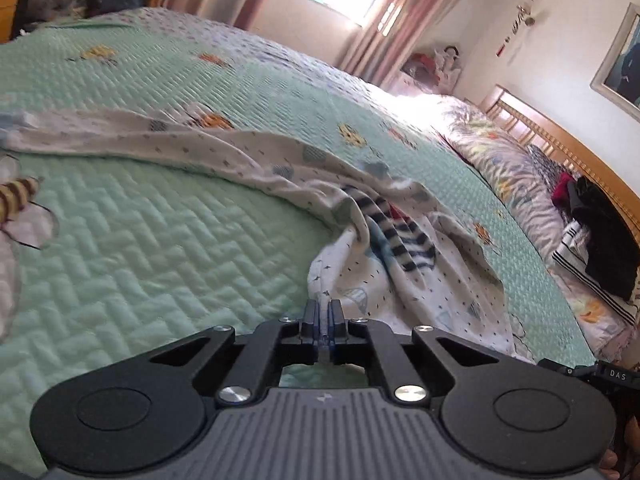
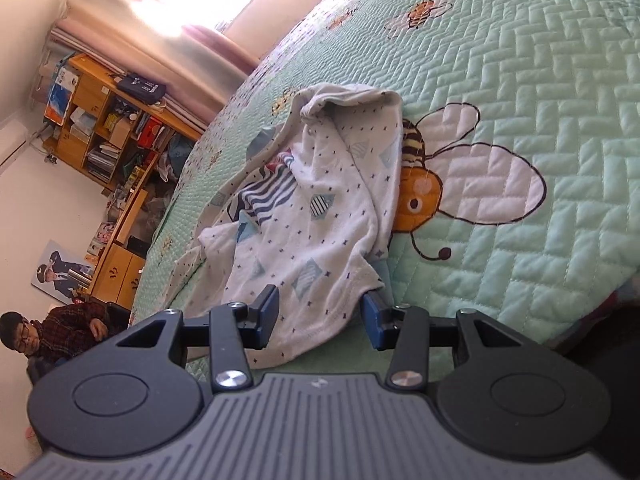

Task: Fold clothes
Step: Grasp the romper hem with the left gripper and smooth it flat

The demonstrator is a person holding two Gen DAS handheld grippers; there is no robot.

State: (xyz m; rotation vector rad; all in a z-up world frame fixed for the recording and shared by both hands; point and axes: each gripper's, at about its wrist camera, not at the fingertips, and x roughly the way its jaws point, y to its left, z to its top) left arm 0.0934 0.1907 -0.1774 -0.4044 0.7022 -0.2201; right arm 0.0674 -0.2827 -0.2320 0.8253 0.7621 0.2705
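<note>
Two claws were seen over a bed (image 1: 160, 240) covered by a green quilted spread with bee prints. The left claw (image 1: 322, 322) was clenched on an edge of a white printed garment (image 1: 256, 160), its blue pads pressed together with cloth pinched between them. From there the garment was stretched in a long crumpled band across the bed, a striped patch showing in its folds. The right claw (image 2: 320, 312) was held released, its pads wide apart, with a hem of the garment (image 2: 320, 220) lying between them near the bed's edge. A large bee print (image 2: 424, 192) was partly covered by the garment.
</note>
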